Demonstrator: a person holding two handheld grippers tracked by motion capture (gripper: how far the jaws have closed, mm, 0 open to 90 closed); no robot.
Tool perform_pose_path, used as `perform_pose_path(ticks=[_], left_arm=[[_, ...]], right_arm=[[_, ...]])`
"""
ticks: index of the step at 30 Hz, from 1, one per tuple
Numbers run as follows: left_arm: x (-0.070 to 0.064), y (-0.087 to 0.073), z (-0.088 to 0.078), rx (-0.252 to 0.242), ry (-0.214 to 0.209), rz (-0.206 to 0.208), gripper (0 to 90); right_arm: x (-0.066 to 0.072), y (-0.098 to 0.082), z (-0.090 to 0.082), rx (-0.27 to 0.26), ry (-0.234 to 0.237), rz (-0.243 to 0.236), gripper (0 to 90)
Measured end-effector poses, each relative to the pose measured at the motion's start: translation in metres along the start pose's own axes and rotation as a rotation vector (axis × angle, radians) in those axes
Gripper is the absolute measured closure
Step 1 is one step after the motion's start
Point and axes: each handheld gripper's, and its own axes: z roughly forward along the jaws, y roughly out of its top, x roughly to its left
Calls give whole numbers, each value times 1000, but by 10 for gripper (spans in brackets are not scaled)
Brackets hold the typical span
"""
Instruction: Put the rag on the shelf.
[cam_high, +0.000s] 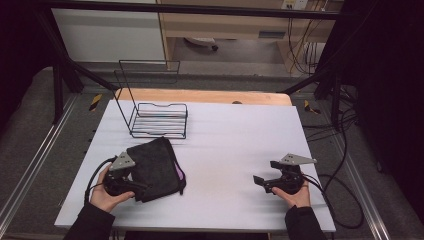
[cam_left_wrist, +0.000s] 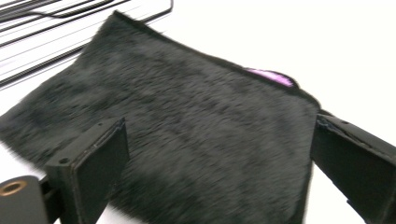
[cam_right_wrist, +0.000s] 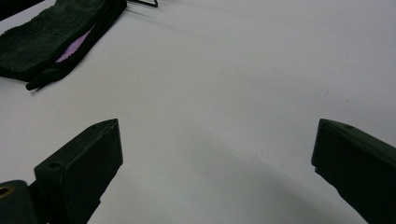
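While both grippers stand wide and hold nothing, the black pouch (cam_high: 156, 168) lies flat on the left part of the table (cam_high: 230, 150).

At the far left, the left hand (cam_high: 104, 196) holds the left gripper (cam_high: 134, 184) at the pouch's near left corner, its jaws spread above the furry cloth with nothing pinched; in the left gripper view the pouch (cam_left_wrist: 187, 135) lies under and between the jaws, a strip of purple lining (cam_left_wrist: 271, 77) at its far edge. Behind the pouch, just beside its far corner, stands a wire rack (cam_high: 159, 119). Well apart, on the right, the right hand (cam_high: 296, 196) holds the right gripper (cam_high: 260, 181) over bare table (cam_right_wrist: 233, 93), jaws spread wide and pointing left toward the pouch (cam_right_wrist: 51, 39).
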Motion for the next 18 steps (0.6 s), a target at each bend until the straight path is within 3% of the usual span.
perform_pose_path(ticks=[6,7,9,14,16,18], left_arm=[[-29,16,19,61,-1,58,141],[-29,16,19,61,-1,58,161],[-40,21,33,90,-16,71,218],[-53,21,51,121,-17,94,292],[-59,17,59,134,-24,107,367],[-61,14,63,131,1,115,395]], right_arm=[[1,0,0,0,-4,-2,25],[1,0,-1,0,-4,-2,26],[1,0,-1,-1,-4,-5,26],[1,0,0,4,-4,-8,26],[1,0,0,7,-4,-10,27],[1,0,1,6,-4,-12,28]])
